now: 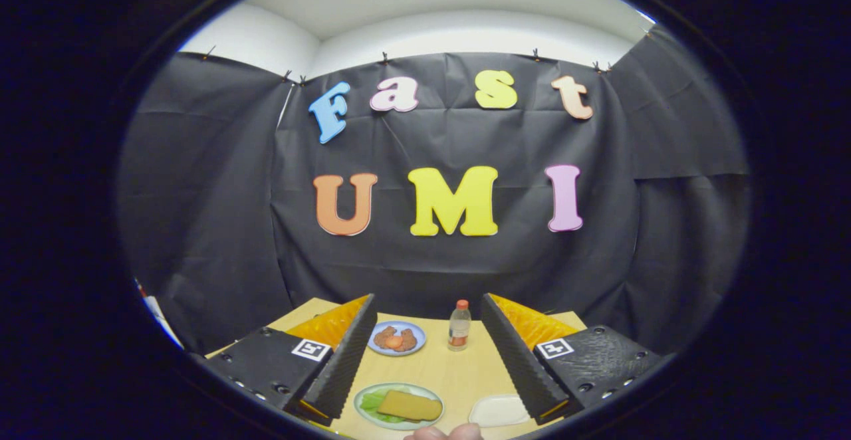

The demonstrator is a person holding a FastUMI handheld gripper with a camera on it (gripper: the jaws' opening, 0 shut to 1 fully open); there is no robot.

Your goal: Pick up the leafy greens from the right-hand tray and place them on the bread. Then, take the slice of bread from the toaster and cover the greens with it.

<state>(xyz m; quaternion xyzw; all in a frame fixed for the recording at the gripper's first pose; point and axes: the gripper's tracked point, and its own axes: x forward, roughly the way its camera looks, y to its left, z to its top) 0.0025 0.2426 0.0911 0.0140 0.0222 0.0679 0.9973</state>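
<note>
The gripper [429, 347] hangs above the wooden table [452, 370] with its jaws spread wide, nothing between the fingers and nothing touching them. The ridged inner pads [349, 353] face each other across a broad gap.

Going left to right: just beside the left finger, further off, sits a small round plate [397, 338] with browned pieces of food on it. Nearer, low in the gap between the fingers, lies the green-rimmed plate [398, 405]; the slice of bread [409, 405], flat and toasted tan, rests on top of the leafy greens [373, 401], which poke out from under its left side. Further back stands a clear bottle [459, 325] with an orange cap, upright. Close to the right finger lies a pale, rounded tray [499, 411]. A fingertip [444, 433] peeks in nearest of all.
</note>
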